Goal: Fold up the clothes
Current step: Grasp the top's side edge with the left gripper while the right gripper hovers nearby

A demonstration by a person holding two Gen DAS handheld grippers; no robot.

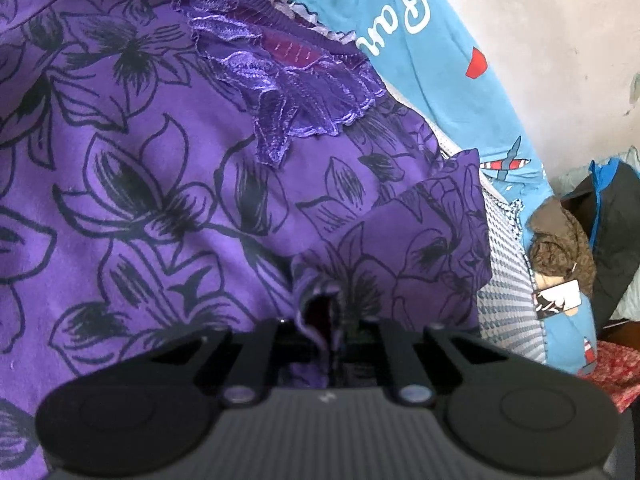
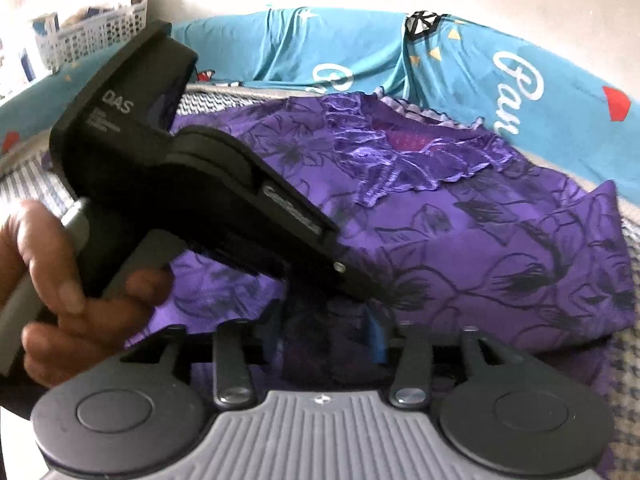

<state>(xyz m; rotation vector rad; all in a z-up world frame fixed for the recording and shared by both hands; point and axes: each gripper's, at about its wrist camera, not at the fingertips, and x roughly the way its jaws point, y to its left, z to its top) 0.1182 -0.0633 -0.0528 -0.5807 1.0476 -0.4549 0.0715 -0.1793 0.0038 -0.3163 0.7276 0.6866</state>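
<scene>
Left gripper (image 1: 334, 320) nearest cam, jaws pinched tight on hem fold of purple floral top (image 1: 168, 168); right gripper (image 2: 328, 332) jaws part-open over same top's near edge, nothing pressed. Left hand (image 2: 60, 280) seen only in right view, holding tool marked "DAS"; blue sheet (image 2: 360, 52) behind reads "Pau"; top lies flat on bed, lace neck far side; clutter at right edge, left view only.

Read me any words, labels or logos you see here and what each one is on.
"DAS": white letters on the left gripper body.
Smaller lines beneath it: too blurred to read.
"Pau": white script on the blue sheet, cut off.
Raised strip on that gripper's arm: unreadable.
Card by the bed edge: print too small.
</scene>
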